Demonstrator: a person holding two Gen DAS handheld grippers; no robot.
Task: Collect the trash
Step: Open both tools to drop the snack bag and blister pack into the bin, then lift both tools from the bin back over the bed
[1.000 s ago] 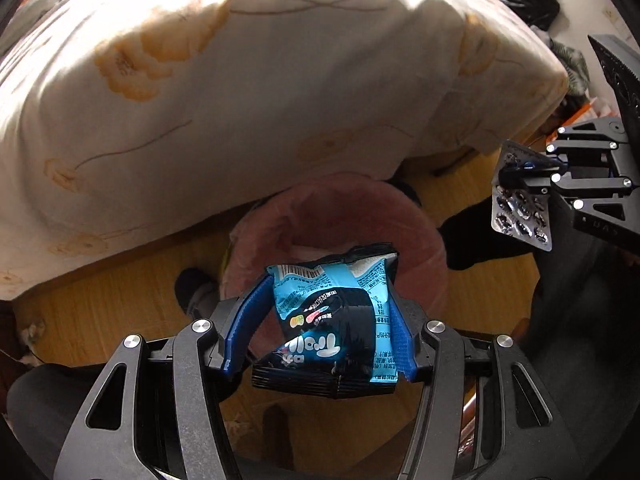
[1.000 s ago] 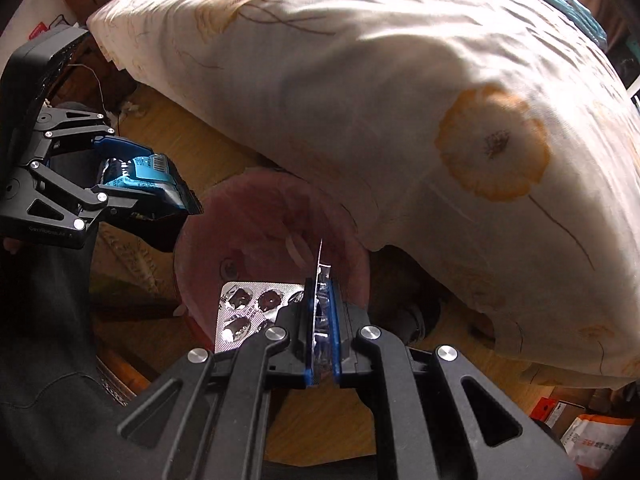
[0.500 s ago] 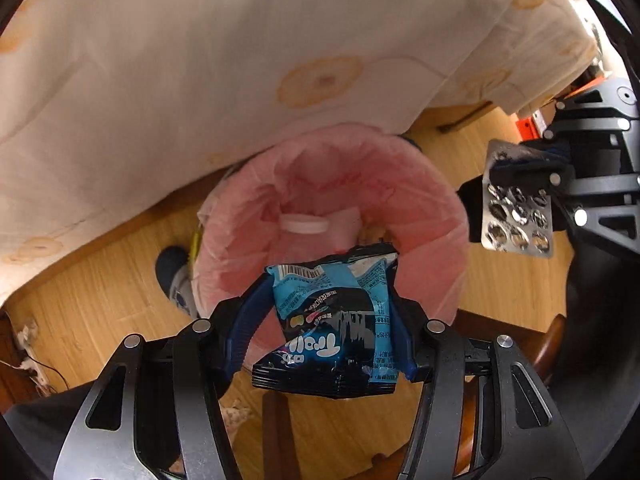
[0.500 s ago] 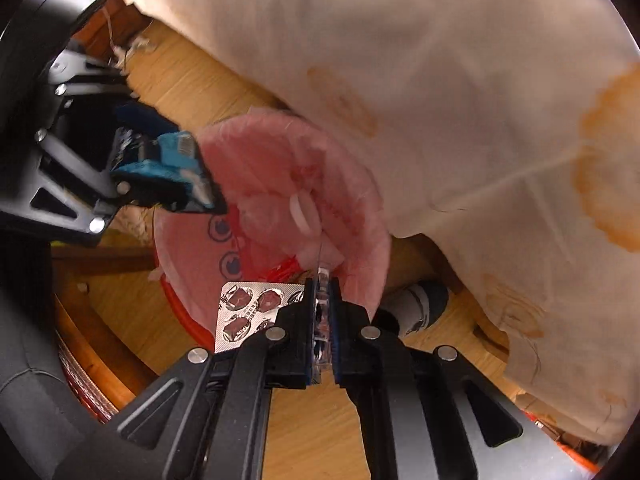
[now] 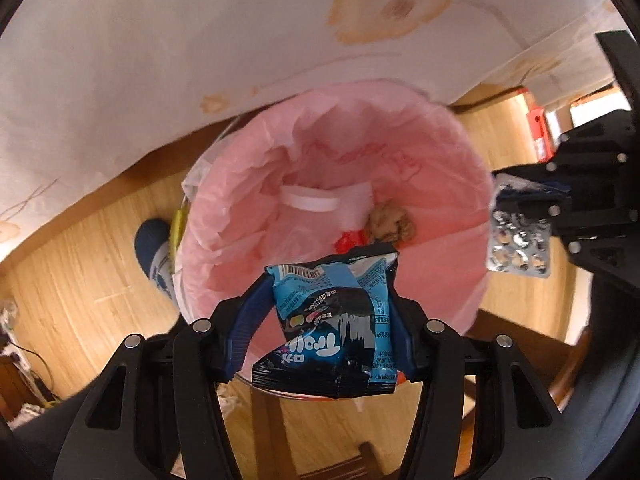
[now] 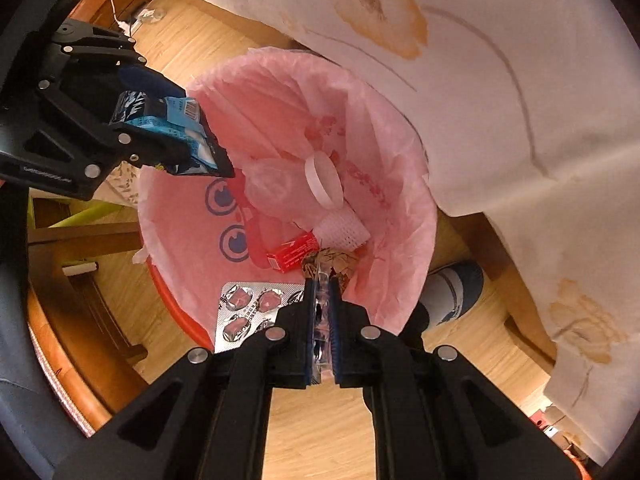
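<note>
My left gripper point(image 5: 328, 300) is shut on a blue and black snack packet point(image 5: 336, 320), which hangs over the near rim of a bin lined with a pink bag point(image 5: 448, 128). In the right wrist view the same left gripper point(image 6: 192, 148) and snack packet point(image 6: 176, 120) sit over the bin's left rim. My right gripper point(image 6: 322, 292) is shut on a silver pill blister pack point(image 6: 248, 308), held over the pink bag's point(image 6: 400, 152) near edge. That blister pack point(image 5: 520, 244) also shows at the bin's right side in the left wrist view.
Inside the bin lie a white cap point(image 6: 324, 182), a small red box point(image 6: 292, 254) and a brown crumpled wad point(image 5: 390, 224). A cream flowered bedsheet point(image 5: 200, 40) overhangs the far side. A blue and white slipper point(image 5: 154, 252) sits on the wooden floor point(image 5: 80, 280).
Both grippers have dropped toward the bin and tipped more steeply downward, so the bin's inside now fills both views. Each still holds its item.
</note>
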